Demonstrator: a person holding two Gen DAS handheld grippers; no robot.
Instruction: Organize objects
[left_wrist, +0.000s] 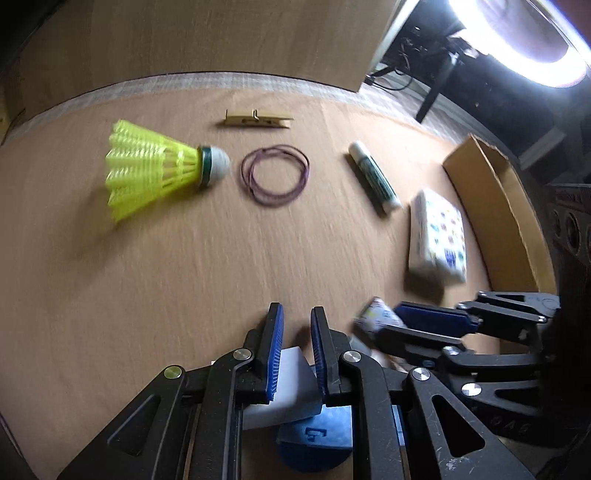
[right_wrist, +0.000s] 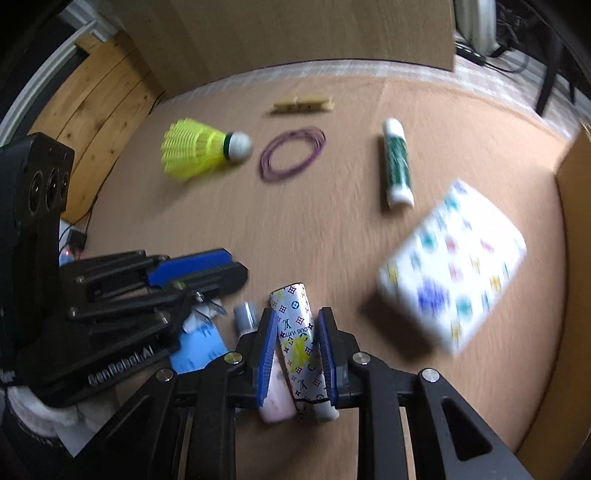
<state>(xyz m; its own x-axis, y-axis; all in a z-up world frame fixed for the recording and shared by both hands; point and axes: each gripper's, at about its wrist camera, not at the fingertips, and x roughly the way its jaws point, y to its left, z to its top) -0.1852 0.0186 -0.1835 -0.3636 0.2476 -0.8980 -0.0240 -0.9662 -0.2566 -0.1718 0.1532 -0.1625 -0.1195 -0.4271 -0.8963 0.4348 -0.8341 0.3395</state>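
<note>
Right gripper (right_wrist: 297, 332): jaws pinch a white monogram-printed tube (right_wrist: 297, 332), lettering "LOUIS VUITTON" readable upside down, low over the brown table (right_wrist: 332, 229). A pink tube sits just beside it.

Left gripper (left_wrist: 297, 332): jaws clamp a grey-white rectangular block (left_wrist: 282, 387); blue piece beneath marked "C". Its housing reads "GenRobot.AI", partly legible in the right view.

On table: yellow plastic shuttlecock (left_wrist: 155, 168), purple rubber-band loops (left_wrist: 275, 173), wooden clothespin (left_wrist: 256, 120), green-white glue stick (left_wrist: 373, 177), white colour-printed packet (left_wrist: 437, 236) near cardboard box (left_wrist: 495, 199); print blurred.

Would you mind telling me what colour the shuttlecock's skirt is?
Bright neon yellow; the shuttlecock has a white tip with a dark green band, clearest in the left wrist view.
</note>
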